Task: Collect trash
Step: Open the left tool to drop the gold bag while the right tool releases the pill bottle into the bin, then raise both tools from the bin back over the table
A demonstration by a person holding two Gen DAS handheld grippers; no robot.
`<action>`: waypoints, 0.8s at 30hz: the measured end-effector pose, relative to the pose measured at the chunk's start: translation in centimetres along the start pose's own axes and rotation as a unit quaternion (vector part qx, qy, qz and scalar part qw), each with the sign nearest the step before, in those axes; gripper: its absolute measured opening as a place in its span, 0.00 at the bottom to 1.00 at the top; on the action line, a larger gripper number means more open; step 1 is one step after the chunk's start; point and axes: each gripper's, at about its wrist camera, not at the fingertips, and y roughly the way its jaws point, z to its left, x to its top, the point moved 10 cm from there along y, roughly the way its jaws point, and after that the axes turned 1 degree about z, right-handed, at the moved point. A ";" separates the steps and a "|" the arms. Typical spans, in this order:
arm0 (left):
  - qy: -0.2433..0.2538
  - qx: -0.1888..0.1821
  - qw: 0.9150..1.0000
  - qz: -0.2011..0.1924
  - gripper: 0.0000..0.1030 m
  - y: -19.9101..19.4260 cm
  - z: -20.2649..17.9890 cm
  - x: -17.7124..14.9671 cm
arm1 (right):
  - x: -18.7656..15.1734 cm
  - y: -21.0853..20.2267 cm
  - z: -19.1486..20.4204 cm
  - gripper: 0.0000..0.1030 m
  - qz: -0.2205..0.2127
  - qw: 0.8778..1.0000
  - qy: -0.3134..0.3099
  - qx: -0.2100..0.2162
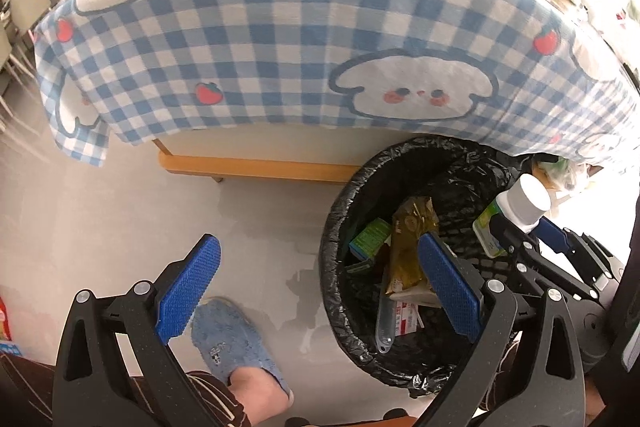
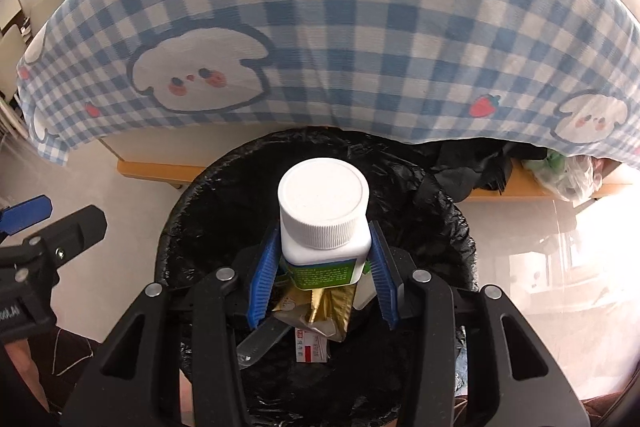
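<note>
Left wrist view showed the left gripper (image 1: 320, 281) with its blue pads spread wide and nothing between them, one finger over the pale floor (image 1: 120, 211) at lower left, the other over the trash bin (image 1: 340, 211) at lower right. The bin, lined with a black bag, stood on the floor just under the hanging edge of a blue checked tablecloth (image 1: 280, 27) printed with strawberries and a white cartoon dog. Inside lay a gold wrapper (image 1: 408, 251), a green carton (image 1: 370, 237), a red-and-white packet (image 1: 406, 319) and a clear plastic scoop (image 1: 384, 327). A foot in a blue slipper (image 1: 236, 343) sat at the bottom of the frame.

Right wrist view had the right gripper (image 2: 324, 267) in the centre, directly above the bin's mouth (image 2: 440, 195), with a white pill bottle (image 2: 324, 223) standing cap-up between its blue pads. A green label ringed the bottle's lower part. The pads flanked the bottle closely; they seemed to be pressing on it, though the contact was hard to make out at that angle. A clear plastic bag (image 2: 572, 179) lay at the right edge under the cloth.
</note>
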 end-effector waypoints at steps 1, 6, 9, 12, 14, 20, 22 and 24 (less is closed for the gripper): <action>-0.001 0.000 1.000 0.001 0.94 0.0 0.2 0.0 | 0.1 -0.1 0.0 0.51 -0.003 1.000 -0.004 -0.005; 0.005 0.008 1.000 0.012 0.94 0.2 0.2 0.1 | 0.4 -0.6 -0.2 0.75 -0.015 1.000 0.004 -0.010; 0.003 0.008 1.000 0.014 0.94 0.2 0.1 0.1 | 0.7 -1.2 -0.8 0.80 -0.019 1.000 0.013 -0.020; 0.007 0.011 1.000 0.009 0.94 0.0 -0.2 0.2 | 1.2 -2.0 -1.7 0.88 -0.029 0.999 0.022 -0.034; 0.009 0.009 1.000 0.004 0.94 -0.5 -0.5 0.5 | 1.8 -3.0 -2.4 0.92 -0.038 0.998 0.034 -0.040; 0.015 -0.003 1.000 -0.014 0.94 -2.7 -1.3 1.7 | 3.2 -6.2 -4.9 0.93 -0.051 0.996 0.073 -0.032; 0.018 -0.009 1.000 -0.020 0.94 -3.5 -1.7 2.1 | 3.6 -7.5 -5.5 0.93 -0.054 0.995 0.075 -0.035; 0.021 -0.013 0.999 -0.024 0.94 -4.2 -2.0 2.4 | 4.2 -8.7 -5.7 0.93 -0.057 0.995 0.073 -0.036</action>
